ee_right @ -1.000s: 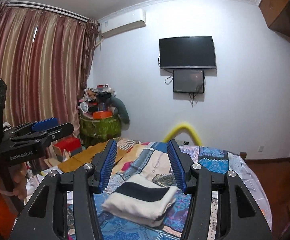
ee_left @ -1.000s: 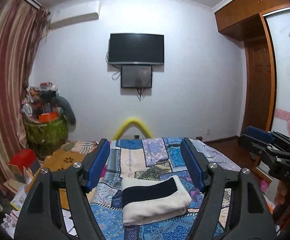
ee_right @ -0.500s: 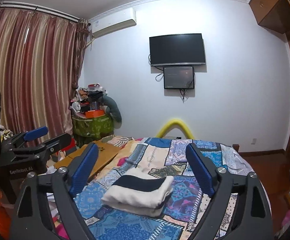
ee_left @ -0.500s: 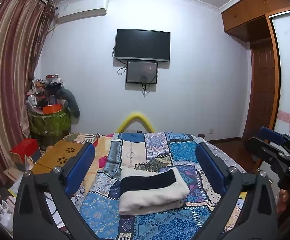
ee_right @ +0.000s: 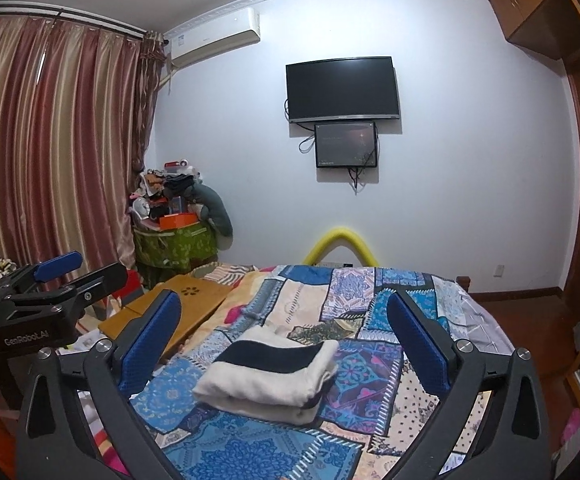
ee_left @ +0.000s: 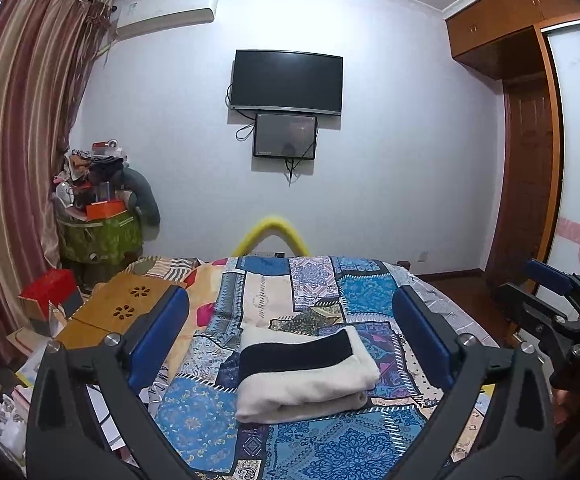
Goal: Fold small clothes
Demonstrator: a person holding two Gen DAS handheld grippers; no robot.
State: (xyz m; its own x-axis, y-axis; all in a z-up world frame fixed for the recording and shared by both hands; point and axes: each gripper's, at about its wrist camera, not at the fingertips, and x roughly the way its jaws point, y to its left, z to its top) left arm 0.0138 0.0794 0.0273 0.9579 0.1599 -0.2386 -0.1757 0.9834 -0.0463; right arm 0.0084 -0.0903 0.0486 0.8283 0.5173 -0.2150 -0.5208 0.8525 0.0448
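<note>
One garment: a cream and navy folded cloth (ee_left: 303,374) lies on the patchwork bed (ee_left: 317,292), mid-quilt, layers stacked.
Left tool (ee_left: 290,340): fingers spread wide, empty, held above and short of the cloth.
Right tool (ee_right: 284,344): likewise apart, holding nothing.
Step, as judged: fold looks complete; withdraw straight back, keeping both tools clear so no edge snags.
</note>
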